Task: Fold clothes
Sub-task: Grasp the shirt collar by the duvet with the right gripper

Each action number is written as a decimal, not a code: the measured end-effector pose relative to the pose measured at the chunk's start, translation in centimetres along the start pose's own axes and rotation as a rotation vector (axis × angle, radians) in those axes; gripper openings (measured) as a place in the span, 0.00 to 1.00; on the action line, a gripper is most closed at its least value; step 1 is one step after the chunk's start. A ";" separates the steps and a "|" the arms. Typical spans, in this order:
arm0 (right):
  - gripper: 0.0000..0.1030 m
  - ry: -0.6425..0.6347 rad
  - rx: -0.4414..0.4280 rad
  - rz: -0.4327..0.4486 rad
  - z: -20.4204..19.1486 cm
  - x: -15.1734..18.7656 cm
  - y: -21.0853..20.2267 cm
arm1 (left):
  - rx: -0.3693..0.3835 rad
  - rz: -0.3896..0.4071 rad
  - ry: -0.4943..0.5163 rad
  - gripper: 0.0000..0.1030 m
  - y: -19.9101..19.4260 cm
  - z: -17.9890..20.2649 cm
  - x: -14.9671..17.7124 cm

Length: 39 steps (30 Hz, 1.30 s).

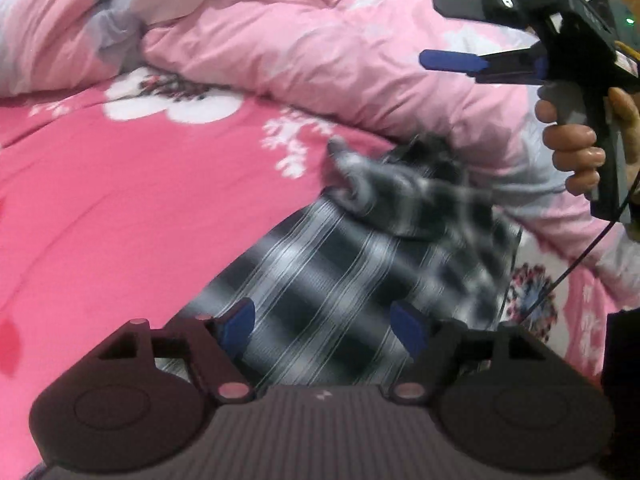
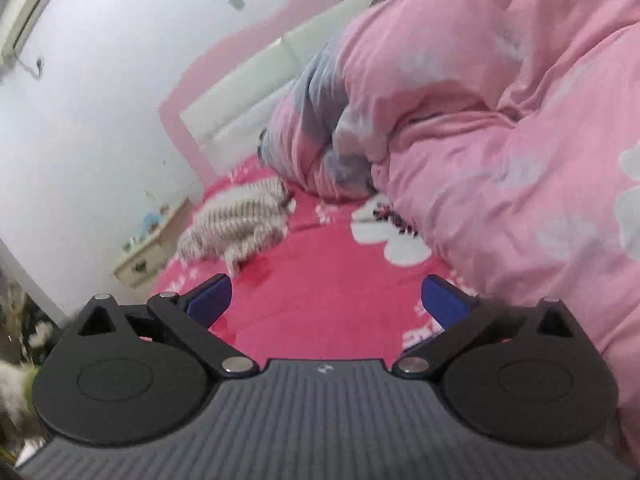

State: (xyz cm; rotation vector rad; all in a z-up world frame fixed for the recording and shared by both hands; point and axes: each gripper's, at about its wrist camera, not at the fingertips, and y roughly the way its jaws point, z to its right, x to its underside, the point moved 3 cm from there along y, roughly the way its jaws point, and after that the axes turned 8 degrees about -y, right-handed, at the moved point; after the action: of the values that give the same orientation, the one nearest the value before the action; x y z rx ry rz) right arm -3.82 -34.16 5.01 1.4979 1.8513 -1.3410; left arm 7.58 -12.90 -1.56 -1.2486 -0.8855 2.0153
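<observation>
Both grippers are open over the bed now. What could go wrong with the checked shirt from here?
The checked shirt lies bunched against the pink quilt, so a pinch there may catch quilt too. The left gripper is open over flat cloth, so it may grab several layers. The right gripper points away, toward the striped garment.

Plaid garment (image 1: 340, 264) on bedsheet (image 1: 120, 200), quilt (image 1: 320, 48) behind it, striped garment (image 2: 236, 224) near headboard (image 2: 248, 80).

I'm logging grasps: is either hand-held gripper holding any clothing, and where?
Nothing held: left hand-held gripper open above the plaid garment; right hand-held gripper open, empty.
</observation>
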 end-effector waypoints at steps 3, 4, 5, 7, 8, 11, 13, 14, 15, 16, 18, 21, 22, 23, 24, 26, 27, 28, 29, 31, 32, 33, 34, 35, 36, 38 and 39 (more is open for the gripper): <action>0.98 0.033 0.070 -0.016 0.8 0.0 -0.9 | 0.011 0.044 0.025 0.74 1.5 0.7 0.4; 0.98 0.037 0.100 -0.028 1.0 0.0 -1.3 | 0.028 0.044 0.035 0.73 2.0 0.8 0.5; 0.97 0.034 0.131 -0.038 1.1 0.2 -1.9 | 0.048 0.041 0.042 0.73 2.4 0.9 0.6; 0.95 0.013 0.208 -0.058 1.3 1.0 -3.4 | 0.099 0.043 0.059 0.73 3.0 1.2 0.2; 0.93 -0.001 0.250 -0.076 1.3 1.7 -4.1 | 0.126 0.044 0.068 0.73 3.3 1.3 0.0; 0.70 -0.021 0.384 -0.149 1.7 4.3 -6.1 | 0.201 0.066 0.086 0.72 4.0 1.9 -0.7; 0.54 -0.041 0.473 -0.215 2.1 6.3 -7.0 | 0.243 0.073 0.089 0.68 4.5 2.3 -1.1; 0.43 -0.063 0.515 -0.250 2.2 7.2 -7.4 | 0.258 0.073 0.095 0.66 4.8 2.6 -1.2; 0.40 -0.097 0.539 -0.280 2.2 8.1 -7.6 | 0.273 0.073 0.104 0.63 5.0 2.8 -1.2; 0.35 -0.137 0.555 -0.310 2.3 8.8 -7.6 | 0.284 0.068 0.118 0.61 5.2 3.1 -1.1; 0.31 -0.243 0.555 -0.366 2.5 10.0 -6.9 | 0.301 0.056 0.148 0.58 5.6 3.9 -0.6; 0.26 -0.396 0.548 -0.441 3.1 11.4 -5.3 | 0.314 0.022 0.168 0.54 6.0 4.8 0.5; 0.24 -0.435 0.543 -0.461 3.3 11.6 -4.7 | 0.322 0.007 0.169 0.51 6.2 5.0 0.9; 0.24 -0.461 0.537 -0.479 3.6 11.7 -4.2 | 0.328 -0.009 0.170 0.51 6.4 5.2 1.2; 0.24 -0.483 0.529 -0.493 3.9 11.8 -3.7 | 0.331 -0.024 0.173 0.49 6.5 5.4 1.7; 0.24 -0.521 0.522 -0.519 4.5 11.7 -3.0 | 0.325 -0.036 0.186 0.47 6.6 5.7 2.4; 0.24 -0.528 0.518 -0.537 4.9 11.7 -2.8 | 0.321 -0.041 0.192 0.47 6.7 5.8 2.7; 0.24 -0.524 0.510 -0.559 5.4 11.8 -2.6 | 0.316 -0.046 0.196 0.47 6.8 5.9 3.0; 0.23 -0.520 0.502 -0.577 5.8 11.9 -2.5 | 0.311 -0.049 0.199 0.47 6.9 5.9 3.2; 0.17 -0.516 0.489 -0.597 5.8 12.0 -2.6 | 0.301 -0.053 0.205 0.47 7.0 6.0 3.4; 0.11 -0.521 0.487 -0.608 5.7 12.1 -2.8 | 0.299 -0.053 0.208 0.47 7.0 6.0 3.5; 0.09 -0.533 0.488 -0.620 5.4 12.2 -3.0 | 0.297 -0.052 0.209 0.47 7.0 6.0 3.5; 0.05 -0.543 0.489 -0.628 5.2 12.3 -3.2 | 0.295 -0.052 0.210 0.47 7.1 6.0 3.4; 0.03 -0.548 0.487 -0.629 5.0 12.4 -3.5 | 0.293 -0.053 0.210 0.47 7.1 6.0 3.4; 0.03 -0.553 0.486 -0.630 4.7 12.4 -3.8 | 0.291 -0.053 0.211 0.47 7.2 6.0 3.4; 0.02 -0.553 0.486 -0.620 4.2 12.3 -4.4 | 0.286 -0.053 0.215 0.47 7.3 6.1 3.5; 0.02 -0.542 0.491 -0.604 4.0 12.1 -4.9 | 0.284 -0.051 0.220 0.47 7.4 6.1 3.6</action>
State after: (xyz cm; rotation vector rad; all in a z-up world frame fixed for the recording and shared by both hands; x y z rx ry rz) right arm -13.39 -31.13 -4.22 0.6164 1.7267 -2.3335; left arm -0.38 -15.92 -7.18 -1.2413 -0.5016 1.8438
